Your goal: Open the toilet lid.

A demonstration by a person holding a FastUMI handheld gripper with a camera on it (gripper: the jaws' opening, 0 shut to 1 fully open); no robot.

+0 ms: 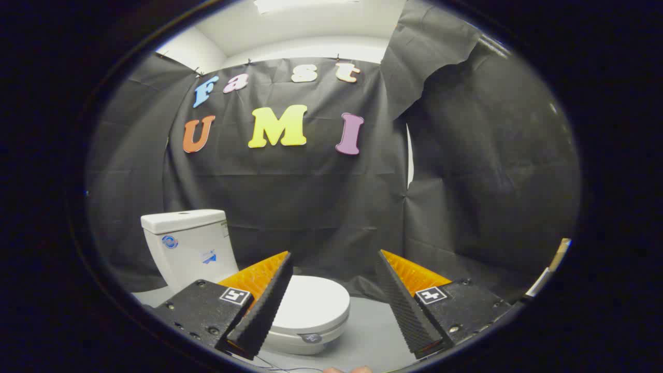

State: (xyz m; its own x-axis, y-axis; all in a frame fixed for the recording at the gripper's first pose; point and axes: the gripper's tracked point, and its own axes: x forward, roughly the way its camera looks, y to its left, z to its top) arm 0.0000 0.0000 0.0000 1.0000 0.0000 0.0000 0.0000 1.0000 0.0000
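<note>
I see the gripper (334, 298) fingers spread wide and empty, toilet lid (311, 303) down flat just beyond the left finger, likely rigid, smooth, slippery plastic on a rear hinge, so I'd hook under its front lip.

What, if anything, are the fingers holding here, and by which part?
Nothing: the gripper is open, its fingers apart, and the closed toilet lid lies beyond them.

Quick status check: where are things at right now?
Gripper open, holding nothing. Toilet lid down, just beyond the fingers, untouched. Nothing in the way.
</note>
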